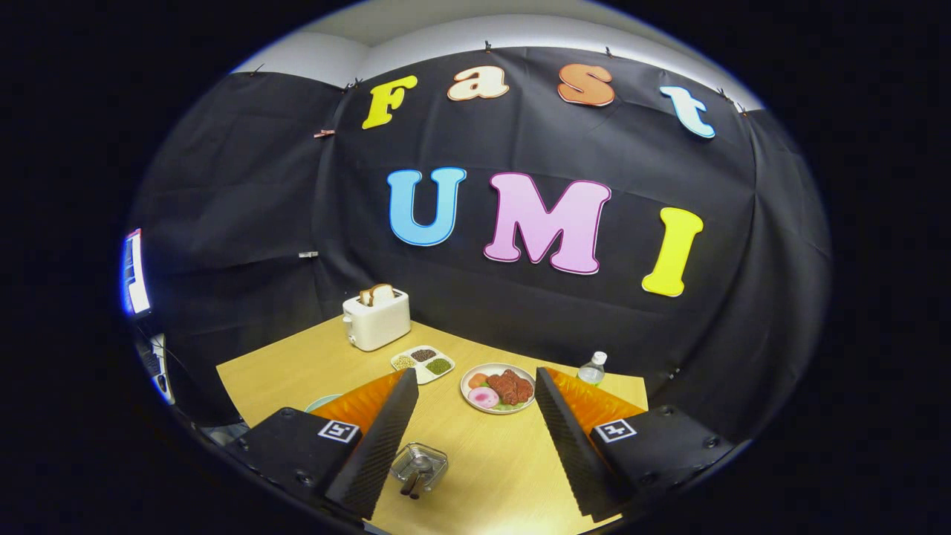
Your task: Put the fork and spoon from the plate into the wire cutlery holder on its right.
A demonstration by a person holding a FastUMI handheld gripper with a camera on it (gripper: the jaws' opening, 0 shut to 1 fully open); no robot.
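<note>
Where the gripper (475, 446) hangs above the tabletop (490, 461), we see its two fingers spread wide with nothing held between them. Between the fingers, close to the left one, stands the wire cutlery holder (420, 464), a small boxy basket of thin shiny wire with rounded corners. Two dark handles (413, 484) stick out of it, their long axes leaning toward us and a little to the left; we cannot tell which is the fork and which the spoon. A pale blue-green rim (321, 402) peeks out beside the left finger; we cannot tell what it is.

Beyond the fingertips sits a round plate of food (497, 387) with reddish-brown pieces, a pink slice and some green. Left of it lies a white divided dish (423, 362) with three compartments of grains or seeds. Farther back stands a glossy white toaster (376, 319) with bread (377, 294) upright in its slots. A clear plastic bottle (592, 369) stands by the right finger. The wood-grain tabletop between the fingers is smooth and pale.
</note>
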